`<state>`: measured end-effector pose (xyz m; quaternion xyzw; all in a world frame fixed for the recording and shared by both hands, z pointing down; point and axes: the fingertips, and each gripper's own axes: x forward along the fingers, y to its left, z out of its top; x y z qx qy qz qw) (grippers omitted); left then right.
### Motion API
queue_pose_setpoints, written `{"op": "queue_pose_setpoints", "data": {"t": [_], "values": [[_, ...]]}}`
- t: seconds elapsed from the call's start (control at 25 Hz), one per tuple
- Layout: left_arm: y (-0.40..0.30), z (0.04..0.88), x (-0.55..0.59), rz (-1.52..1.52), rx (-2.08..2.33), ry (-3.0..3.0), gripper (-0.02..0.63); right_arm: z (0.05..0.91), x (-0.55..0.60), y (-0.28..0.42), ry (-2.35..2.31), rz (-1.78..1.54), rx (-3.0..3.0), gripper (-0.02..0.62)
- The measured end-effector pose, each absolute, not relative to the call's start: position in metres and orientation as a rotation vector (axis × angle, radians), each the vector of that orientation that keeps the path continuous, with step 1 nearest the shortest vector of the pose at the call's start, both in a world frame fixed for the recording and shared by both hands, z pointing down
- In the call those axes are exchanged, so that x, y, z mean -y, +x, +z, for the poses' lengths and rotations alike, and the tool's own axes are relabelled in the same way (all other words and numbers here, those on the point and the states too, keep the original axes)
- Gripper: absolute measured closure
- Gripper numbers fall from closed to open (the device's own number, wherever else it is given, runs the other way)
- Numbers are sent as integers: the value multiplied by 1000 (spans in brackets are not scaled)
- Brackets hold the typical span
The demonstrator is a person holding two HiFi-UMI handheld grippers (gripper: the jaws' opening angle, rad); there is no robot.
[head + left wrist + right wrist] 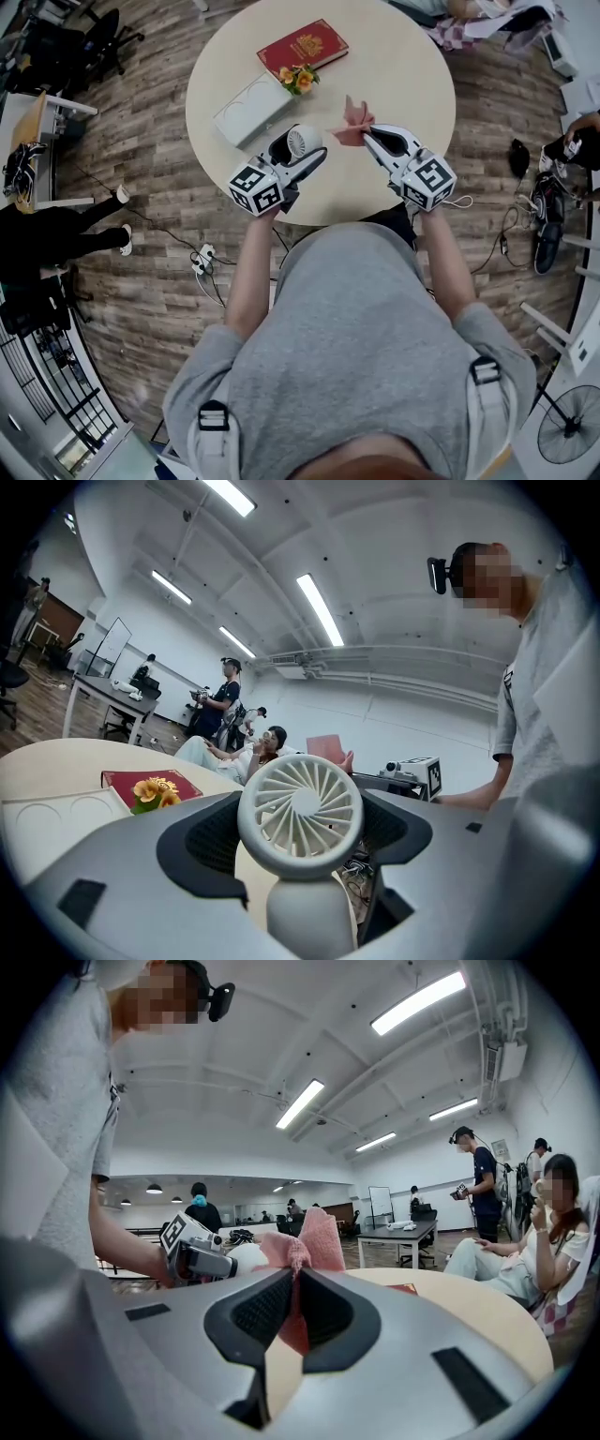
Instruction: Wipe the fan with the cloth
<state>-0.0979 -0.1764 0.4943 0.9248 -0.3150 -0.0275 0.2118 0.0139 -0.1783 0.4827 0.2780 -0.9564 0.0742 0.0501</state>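
The left gripper is gripping the small white fan, its jaws pressing in on either side of the round grilled head while the stem is running down between them toward the camera. It is holding the fan lifted over the near edge of the round table, grille facing up and outward.

Just to the right of the fan, near it but not touching, the right gripper is pinching a pink cloth. Its jaws are clamped on the lower fold, and a loose tuft is standing up past the tips, pointing toward the fan.

Beyond the fan, on the far side of the table, a red book is lying flat, with a small bunch of orange flowers between it and the fan, and a white tray sitting beyond the fan to its left.

The fan is looking like light, rigid plastic, probably smooth enough to twist in the pads if pushed hard from one side. Its thin grille slats are likely the weak part, so a grip on the solid rim or the stem is seeming safest, leaving the face open. The cloth is soft and limp, and only the free tuft is being offered for wiping, so light strokes across the grille and rim are looking right
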Motion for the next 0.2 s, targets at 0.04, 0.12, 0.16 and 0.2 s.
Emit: {"op": "queue_pose_setpoints", "data": {"t": [0.04,0.12,0.16,0.2], "values": [[-98,495,176,-73,875,2568,232,483,179,14,854,232,2914,568],[-99,497,176,-70,875,2566,232,484,180,15,864,235,2911,568],[-99,497,176,-70,875,2565,232,484,181,16,867,234,2909,568],[-99,498,175,-69,876,2564,232,484,181,16,870,233,2906,568]]}}
